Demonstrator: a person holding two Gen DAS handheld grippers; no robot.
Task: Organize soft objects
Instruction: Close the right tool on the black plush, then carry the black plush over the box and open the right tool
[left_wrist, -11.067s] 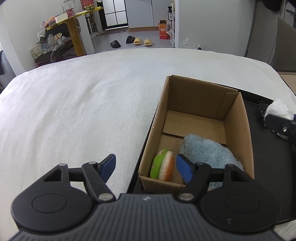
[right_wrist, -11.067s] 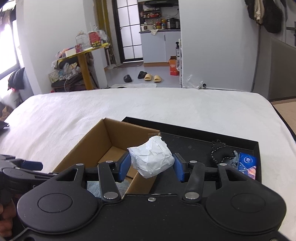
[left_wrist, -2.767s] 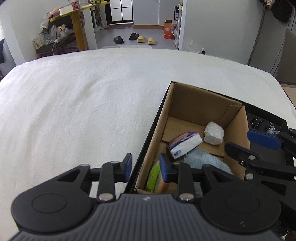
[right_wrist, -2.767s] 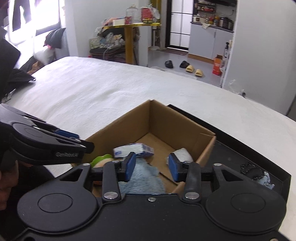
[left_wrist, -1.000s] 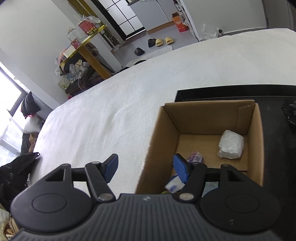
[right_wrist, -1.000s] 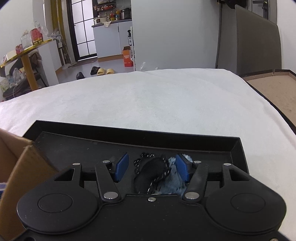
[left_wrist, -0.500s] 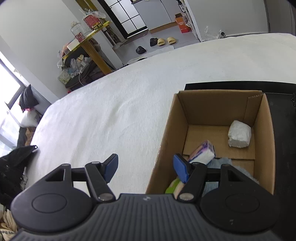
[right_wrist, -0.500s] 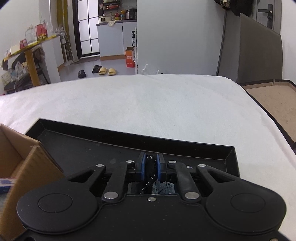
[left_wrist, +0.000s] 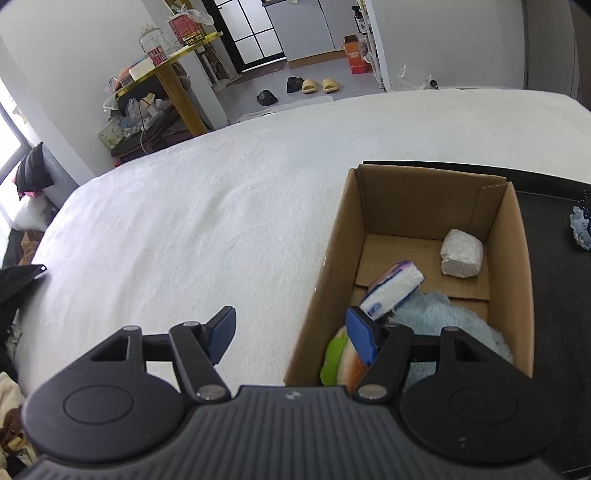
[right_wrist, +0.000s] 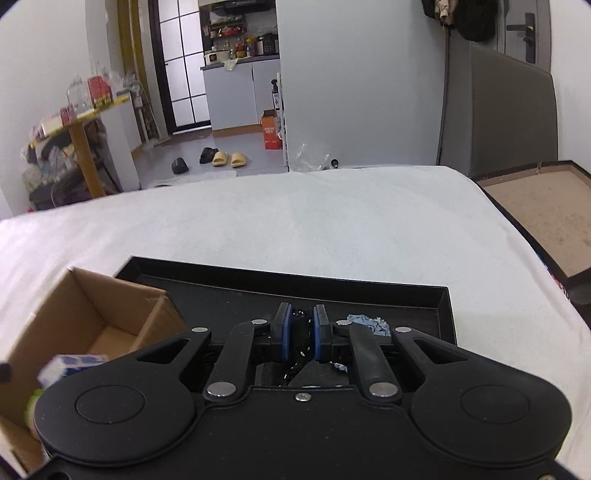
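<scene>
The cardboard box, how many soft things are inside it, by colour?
White: 1, wrapped lump
Blue and white: 1, tissue pack
Light blue: 1, fluffy cloth
Green and orange: 1, burger toy
Total: 4

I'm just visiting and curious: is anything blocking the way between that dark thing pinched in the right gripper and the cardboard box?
Nothing visible does. The right gripper is shut on the dark chained item above the black tray, and the cardboard box stands open-topped to its left. The left gripper hangs open at the box's near corner, not over the opening.
</scene>
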